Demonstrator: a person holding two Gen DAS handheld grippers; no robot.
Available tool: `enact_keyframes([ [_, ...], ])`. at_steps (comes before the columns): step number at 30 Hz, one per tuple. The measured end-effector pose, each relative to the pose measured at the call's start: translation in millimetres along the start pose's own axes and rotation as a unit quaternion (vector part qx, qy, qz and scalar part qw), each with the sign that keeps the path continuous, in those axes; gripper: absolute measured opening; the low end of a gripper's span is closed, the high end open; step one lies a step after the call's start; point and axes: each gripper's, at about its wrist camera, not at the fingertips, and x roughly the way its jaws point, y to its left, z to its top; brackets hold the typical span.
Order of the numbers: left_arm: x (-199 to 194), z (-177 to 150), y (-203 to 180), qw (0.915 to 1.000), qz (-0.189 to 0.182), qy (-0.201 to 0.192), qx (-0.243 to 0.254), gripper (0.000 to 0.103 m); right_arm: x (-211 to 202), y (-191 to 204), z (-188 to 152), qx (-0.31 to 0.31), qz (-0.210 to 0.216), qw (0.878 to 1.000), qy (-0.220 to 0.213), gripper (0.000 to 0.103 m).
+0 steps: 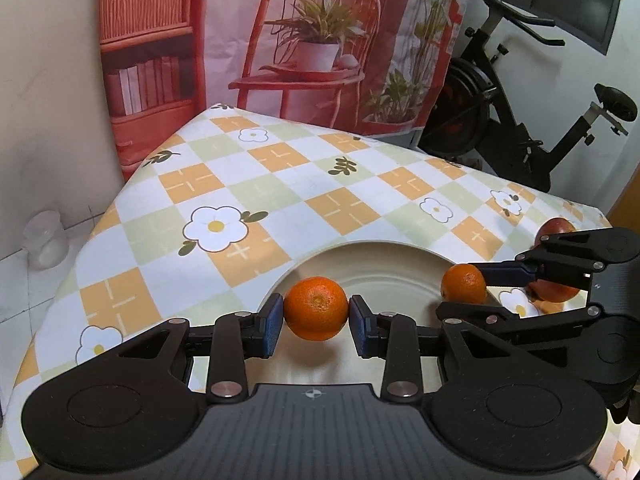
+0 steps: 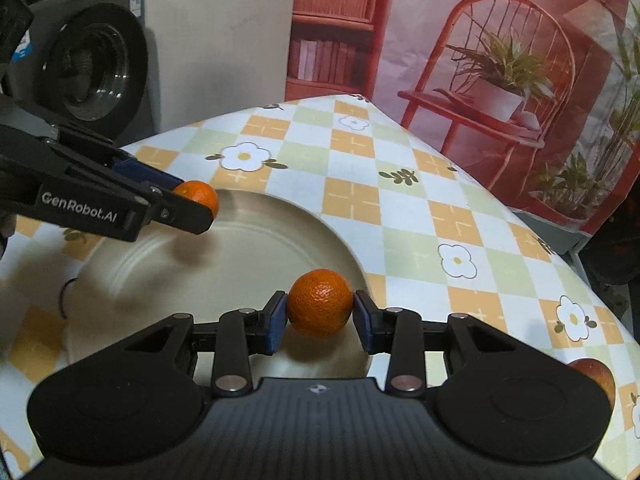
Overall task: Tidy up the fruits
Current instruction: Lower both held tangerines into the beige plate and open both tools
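My left gripper (image 1: 316, 320) is shut on a tangerine (image 1: 316, 307) and holds it just above the cream plate (image 1: 384, 256). My right gripper (image 2: 320, 318) is shut on a second tangerine (image 2: 320, 303) over the plate's (image 2: 256, 232) right side. Each gripper shows in the other's view: the right gripper (image 1: 466, 292) with its tangerine (image 1: 463, 283) at the right, the left gripper (image 2: 198, 210) with its tangerine (image 2: 200, 196) at the left. A red apple (image 1: 554, 292) lies on the cloth behind the right gripper, and shows at the right edge of the right wrist view (image 2: 596, 376).
The table wears a checked cloth with flowers (image 1: 248, 184). A second red apple (image 1: 556, 229) sits near the table's far right edge. A printed backdrop (image 1: 304, 40) hangs behind, an exercise bike (image 1: 520, 120) stands to the right, a washing machine (image 2: 88, 64) to the left.
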Motion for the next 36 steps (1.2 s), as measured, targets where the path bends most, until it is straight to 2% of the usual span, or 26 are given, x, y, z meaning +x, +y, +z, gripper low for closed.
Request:
enact_keyframes([
  [9, 7, -1, 0, 0.9998, 0.009, 0.011, 0.010, 0.038, 7, -2, 0, 0.002, -0.004, 1.000, 0.004, 0.039],
  [16, 3, -2, -1, 0.9997, 0.014, 0.010, 0.017, 0.039, -2, -2, 1, 0.010, -0.011, 1.000, -0.001, 0.044],
  [26, -22, -3, -8, 0.9992, 0.033, -0.011, 0.020, 0.050, -25, -8, -1, 0.042, -0.021, 0.999, -0.015, 0.044],
  [36, -54, -6, -22, 0.9979, 0.054, -0.033, 0.016, 0.056, -57, -2, -3, 0.093, -0.014, 0.995, -0.036, 0.044],
])
